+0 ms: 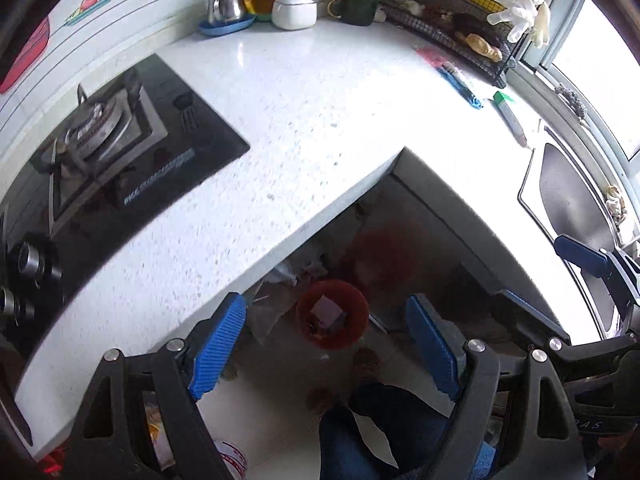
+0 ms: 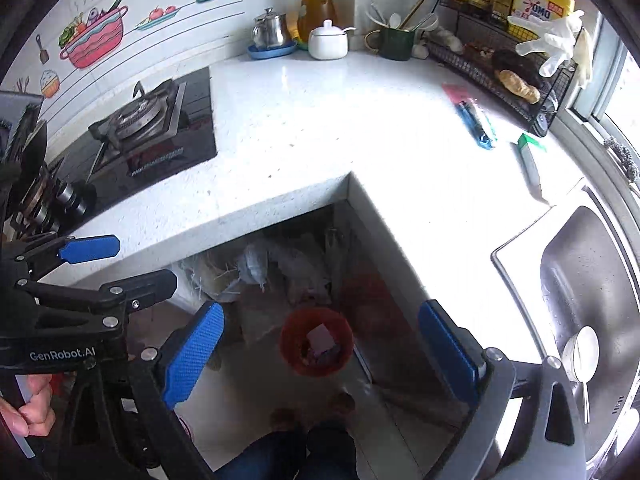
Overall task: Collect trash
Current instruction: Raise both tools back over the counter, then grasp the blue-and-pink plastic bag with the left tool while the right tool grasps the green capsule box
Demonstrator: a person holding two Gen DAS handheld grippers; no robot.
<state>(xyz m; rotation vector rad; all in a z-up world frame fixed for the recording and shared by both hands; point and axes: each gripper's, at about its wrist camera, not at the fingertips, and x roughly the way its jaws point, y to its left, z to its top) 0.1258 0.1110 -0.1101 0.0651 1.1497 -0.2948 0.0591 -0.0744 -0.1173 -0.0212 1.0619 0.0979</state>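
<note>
You've got both grippers held high over the inside corner of the white counter (image 2: 320,128), tilted down toward the floor. Left gripper (image 1: 328,348) is spread wide with nothing between its blue pads, and same deal for the right gripper (image 2: 320,354), wide apart and empty. Your hand (image 2: 30,404) shows at the lower left edge of the right view, wrapped around the left tool's handle, which reads "GenRobot.AI". The red trash bin (image 2: 316,340) sits on the floor right below both, between your fingers in each view, with a pale bit of paper (image 2: 320,338) inside. Up on the wire rack (image 2: 500,68) a yellow jug (image 2: 540,0) says "OMO"; other labels are too small to read
</note>
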